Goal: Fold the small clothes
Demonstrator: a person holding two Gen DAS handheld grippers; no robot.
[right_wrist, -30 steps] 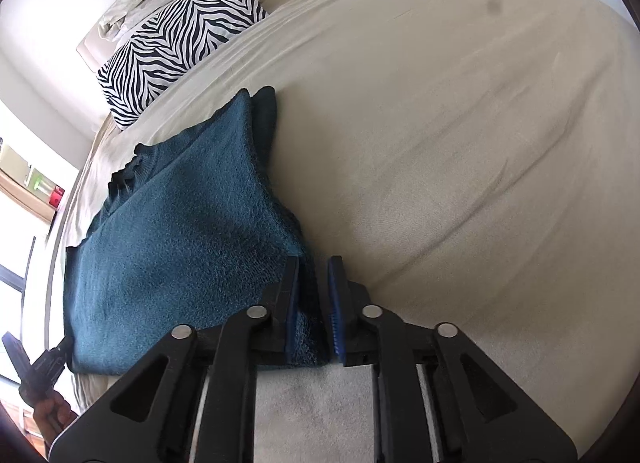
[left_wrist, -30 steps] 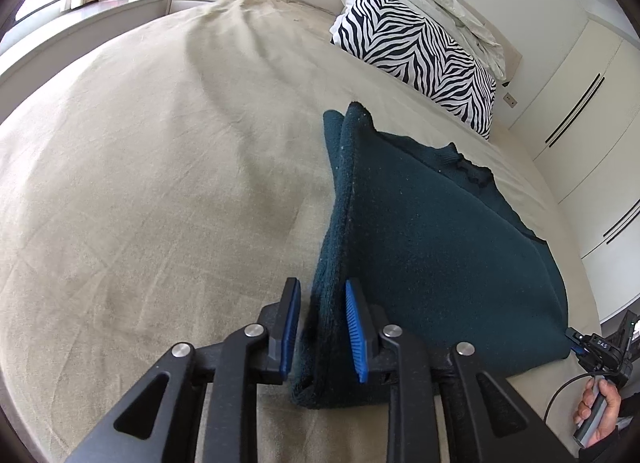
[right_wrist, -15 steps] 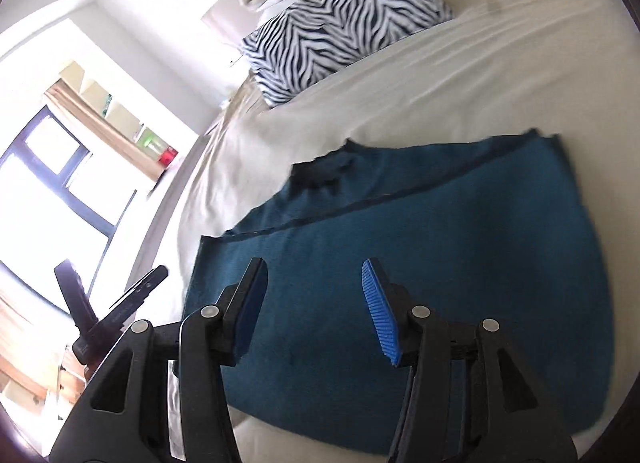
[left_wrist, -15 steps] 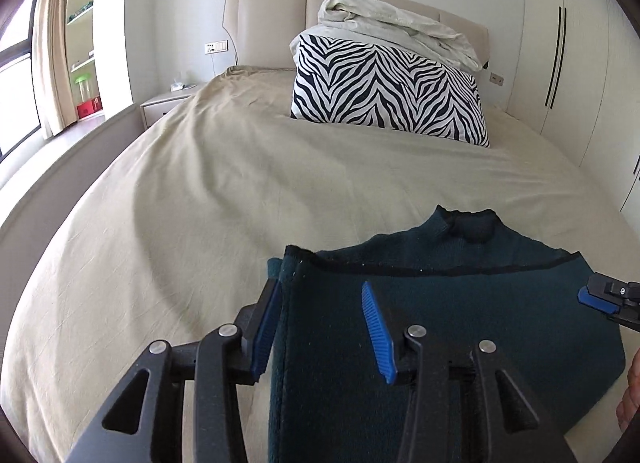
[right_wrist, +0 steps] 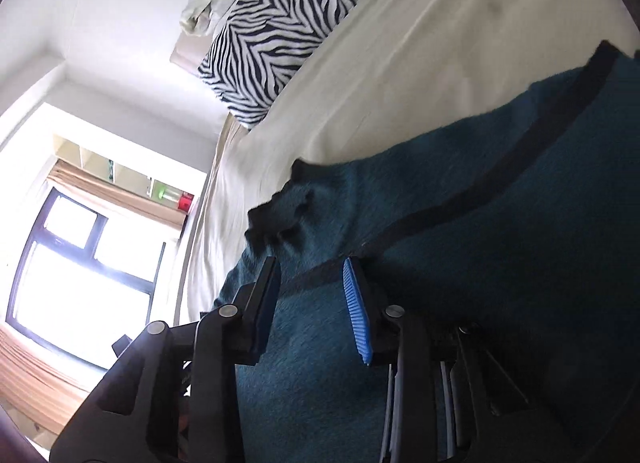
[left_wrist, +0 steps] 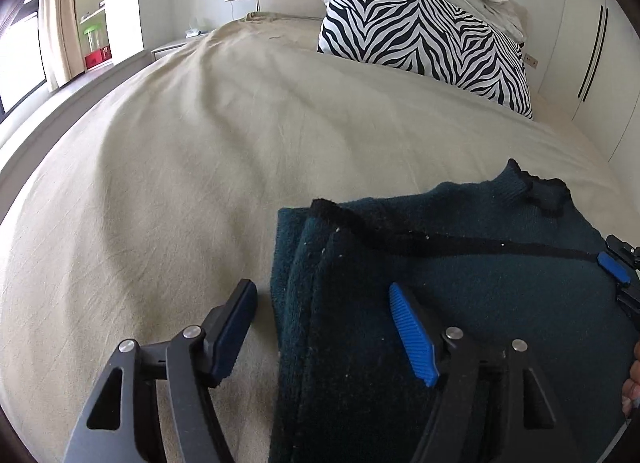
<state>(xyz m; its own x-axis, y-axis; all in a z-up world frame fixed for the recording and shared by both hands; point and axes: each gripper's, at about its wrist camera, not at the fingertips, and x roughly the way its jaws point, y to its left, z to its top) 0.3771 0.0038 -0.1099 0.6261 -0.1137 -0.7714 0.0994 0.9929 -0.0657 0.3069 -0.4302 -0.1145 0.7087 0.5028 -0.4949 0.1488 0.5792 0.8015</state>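
A dark teal sweater lies folded on the beige bed, its collar at the far side and a black seam running across it. My left gripper hovers over the sweater's folded left edge; its jaws are opening, and the cloth below them is not pinched. In the right wrist view the sweater fills the right half, with the collar just ahead of my right gripper. Its jaws are closing, still apart, above the cloth near the seam. One blue pad of the right gripper shows at the sweater's right side.
A zebra-striped pillow with a crumpled pale duvet leans on the headboard at the far end. The beige sheet spreads wide to the left of the sweater. Wardrobe doors stand at the right and a window beyond the bed's left side.
Both grippers let go of the sweater's edges and swung over it. The left jaws spread wider. The right gripper moved towards the collar, its jaws narrower than half a second ago.
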